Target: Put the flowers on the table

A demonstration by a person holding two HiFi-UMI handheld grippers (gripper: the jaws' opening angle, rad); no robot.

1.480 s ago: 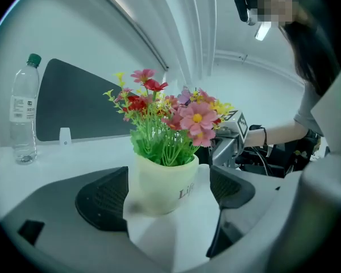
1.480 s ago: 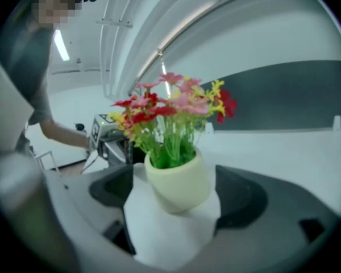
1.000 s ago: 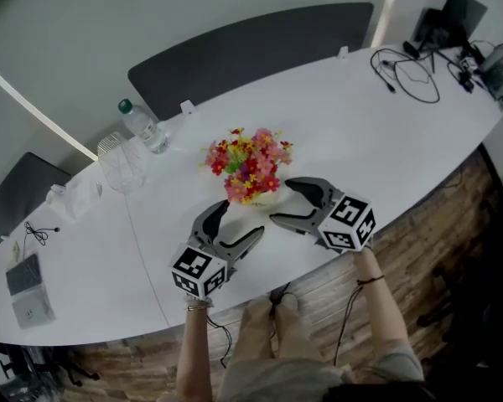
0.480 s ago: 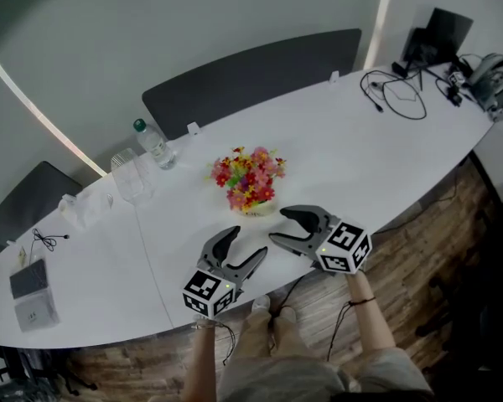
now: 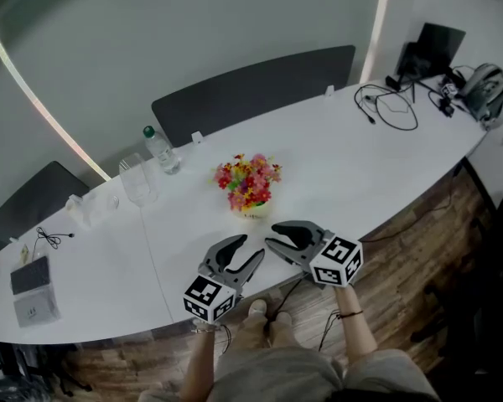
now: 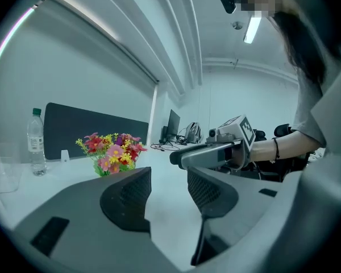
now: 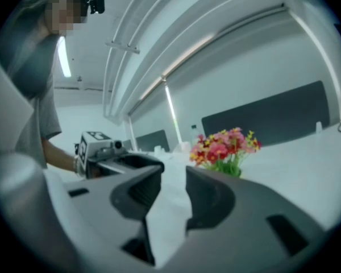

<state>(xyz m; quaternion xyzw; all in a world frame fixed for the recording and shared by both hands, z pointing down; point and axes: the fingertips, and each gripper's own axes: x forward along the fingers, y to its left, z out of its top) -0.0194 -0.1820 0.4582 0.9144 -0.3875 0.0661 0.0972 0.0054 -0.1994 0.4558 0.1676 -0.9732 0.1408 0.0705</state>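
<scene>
Roughly midway between table (image 5: 360,157) edges, flowers (image 5: 248,182) stand.

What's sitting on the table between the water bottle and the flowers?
Nothing: in the head view, only bare white table separates the water bottle and the flowers.

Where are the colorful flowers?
In the head view, the flowers stand near the middle of the white table, right of the water bottle and the clear glass.
</scene>
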